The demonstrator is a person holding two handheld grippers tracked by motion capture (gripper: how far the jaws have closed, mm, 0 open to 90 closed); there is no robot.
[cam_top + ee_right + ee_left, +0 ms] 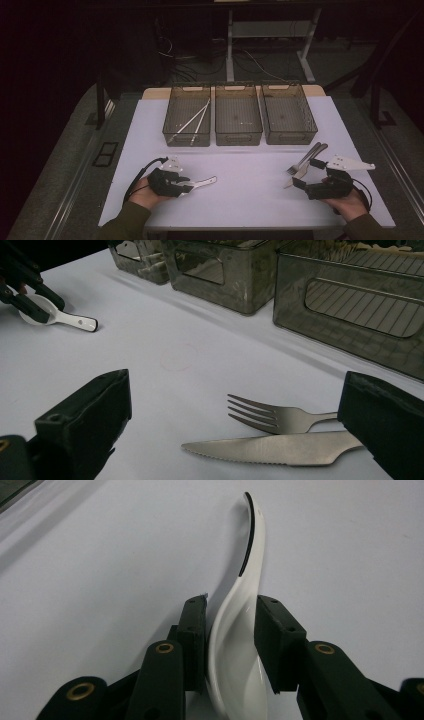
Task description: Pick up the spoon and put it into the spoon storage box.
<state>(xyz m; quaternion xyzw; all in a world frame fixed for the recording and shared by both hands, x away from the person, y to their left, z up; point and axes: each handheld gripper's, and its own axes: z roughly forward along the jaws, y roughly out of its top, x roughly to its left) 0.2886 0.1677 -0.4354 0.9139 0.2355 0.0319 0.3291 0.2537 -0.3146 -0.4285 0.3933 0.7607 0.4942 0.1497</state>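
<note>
While low, left gripper [230,645] around spoon [240,625]

We count three mesh baskets [238,121] in row beyond both tongs. One white spoon [239,630] between left tongs' jaws. One fork [280,419], one knife [272,448] between right tongs' jaws. Two white sticks [192,122] in basket beyond left tongs.

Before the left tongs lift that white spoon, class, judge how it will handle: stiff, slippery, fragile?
The white spoon looks glossy and ceramic-like, so it is probably stiff and may slip between the pads. The left tongs pinch its curved bowl edgewise, so the long handle could swing or pivot when raised. If it is ceramic, a drop onto the table might chip it.
</note>
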